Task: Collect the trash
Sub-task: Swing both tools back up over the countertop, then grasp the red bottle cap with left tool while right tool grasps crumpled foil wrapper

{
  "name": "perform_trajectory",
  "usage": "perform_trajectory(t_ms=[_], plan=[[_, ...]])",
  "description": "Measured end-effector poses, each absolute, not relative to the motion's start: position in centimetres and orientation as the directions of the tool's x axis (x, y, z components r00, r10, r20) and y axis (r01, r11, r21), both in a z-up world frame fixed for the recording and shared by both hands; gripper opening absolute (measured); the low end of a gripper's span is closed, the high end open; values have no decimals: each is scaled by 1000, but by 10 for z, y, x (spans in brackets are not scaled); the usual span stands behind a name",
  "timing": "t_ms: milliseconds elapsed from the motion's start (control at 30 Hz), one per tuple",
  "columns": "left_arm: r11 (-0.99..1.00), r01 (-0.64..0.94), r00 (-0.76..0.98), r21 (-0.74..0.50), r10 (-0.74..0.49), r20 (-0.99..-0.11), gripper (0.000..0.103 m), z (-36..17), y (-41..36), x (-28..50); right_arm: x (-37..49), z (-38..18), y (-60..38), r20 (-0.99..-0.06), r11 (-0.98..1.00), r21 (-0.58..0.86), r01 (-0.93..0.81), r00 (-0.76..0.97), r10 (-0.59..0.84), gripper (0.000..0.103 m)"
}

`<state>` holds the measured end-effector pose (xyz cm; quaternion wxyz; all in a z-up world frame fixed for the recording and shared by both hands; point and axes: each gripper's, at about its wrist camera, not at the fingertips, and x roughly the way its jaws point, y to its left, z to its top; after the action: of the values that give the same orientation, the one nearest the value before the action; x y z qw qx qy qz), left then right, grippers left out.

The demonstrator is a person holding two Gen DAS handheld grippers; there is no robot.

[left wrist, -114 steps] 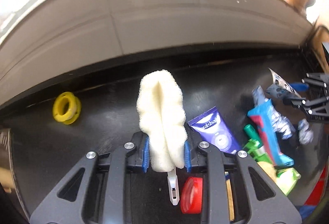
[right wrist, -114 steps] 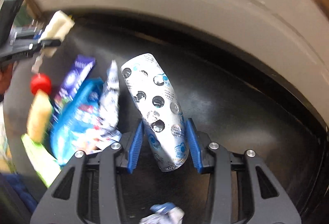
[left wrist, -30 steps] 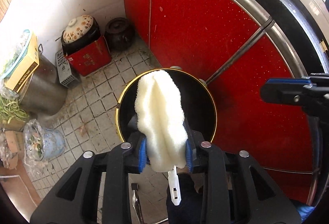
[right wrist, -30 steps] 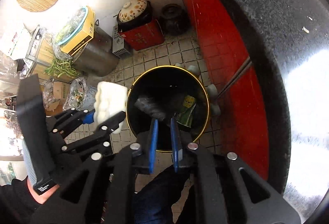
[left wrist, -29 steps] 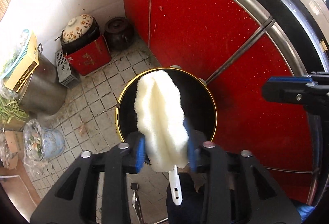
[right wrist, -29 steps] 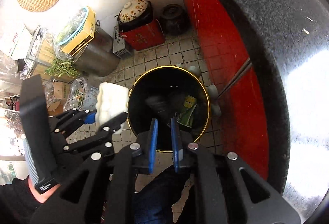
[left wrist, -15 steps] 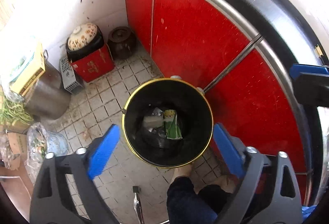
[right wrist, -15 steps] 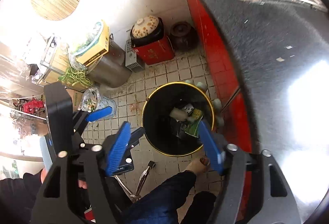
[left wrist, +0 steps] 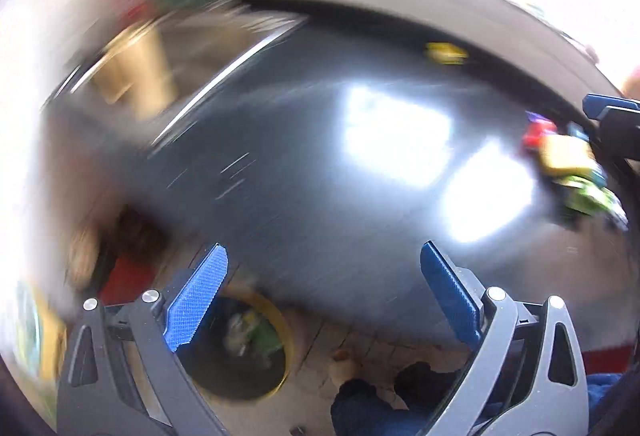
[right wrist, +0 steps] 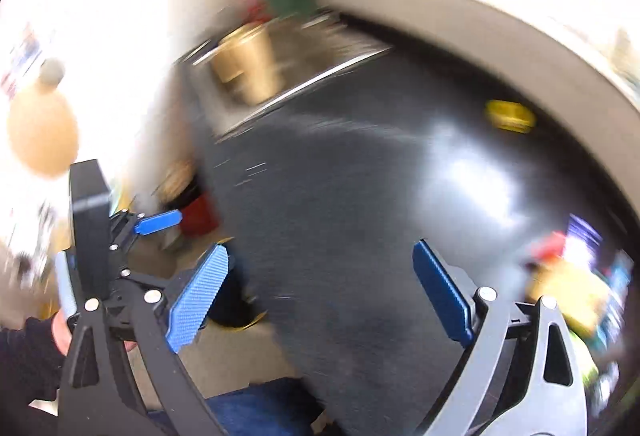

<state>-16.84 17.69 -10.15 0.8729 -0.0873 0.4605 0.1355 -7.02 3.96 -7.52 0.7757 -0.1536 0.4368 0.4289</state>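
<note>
Trash (left wrist: pixel 572 164) sits (blurred) on dark countertop (left wrist: pixel 320 164).

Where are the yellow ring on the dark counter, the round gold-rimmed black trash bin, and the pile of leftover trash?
Yellow ring (right wrist: pixel 510 115): right wrist view, blurred middle of the ring.
Gold-rimmed black trash bin (left wrist: pixel 285 332): left wrist view, right part of its rim.
Pile of leftover trash (left wrist: pixel 568 160): left wrist view, its yellowish middle piece.
</note>
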Motion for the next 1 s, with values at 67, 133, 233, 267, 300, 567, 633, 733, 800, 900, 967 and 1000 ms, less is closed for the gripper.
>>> perform_trajectory(t_ms=[67,133,233,267,300,567,633,733,800,900,967,1000], plan=[[978,-209,571,-28,98,-815,94,-90,149,-135,-52,-63,-11,-794,688,131,-714,341,504,90],[995,-98,599,-29,36,-800,94,-78,118,-104,-38,-54,-63,-783,783,130,-608,421,457,90],[999,45,622,-19,-43,-782,94,-65,67,-70,-23,-43,-135,-767,869,150,-471,499,403,90],[997,78,624,-19,-64,-778,94,-63,55,-63,-23,-41,-157,-765,891,150,-429,520,379,90],[994,108,623,-23,-86,-777,94,-62,44,-55,-21,-40,-176,-763,908,152,-391,537,360,90],[970,242,588,-3,-148,-795,94,-67,-15,-16,-27,-44,-273,-764,956,180,-229,580,283,90],[970,244,583,-5,-150,-799,94,-69,-17,-11,-22,-50,-277,-770,956,180,-232,571,284,90],[973,230,585,-5,-143,-798,94,-74,-16,2,-12,-59,-280,-782,956,167,-241,558,278,89],[975,222,584,-15,-145,-799,94,-78,-13,12,-1,-65,-281,-789,954,160,-253,548,277,88],[977,210,556,-30,-145,-818,94,-93,-9,36,21,-75,-280,-801,951,155,-267,530,279,87],[977,210,534,-26,-137,-834,94,-105,-9,52,37,-84,-279,-812,950,151,-272,514,276,84],[976,215,524,-24,-135,-841,94,-110,-10,60,45,-90,-279,-819,949,149,-278,503,276,83]])
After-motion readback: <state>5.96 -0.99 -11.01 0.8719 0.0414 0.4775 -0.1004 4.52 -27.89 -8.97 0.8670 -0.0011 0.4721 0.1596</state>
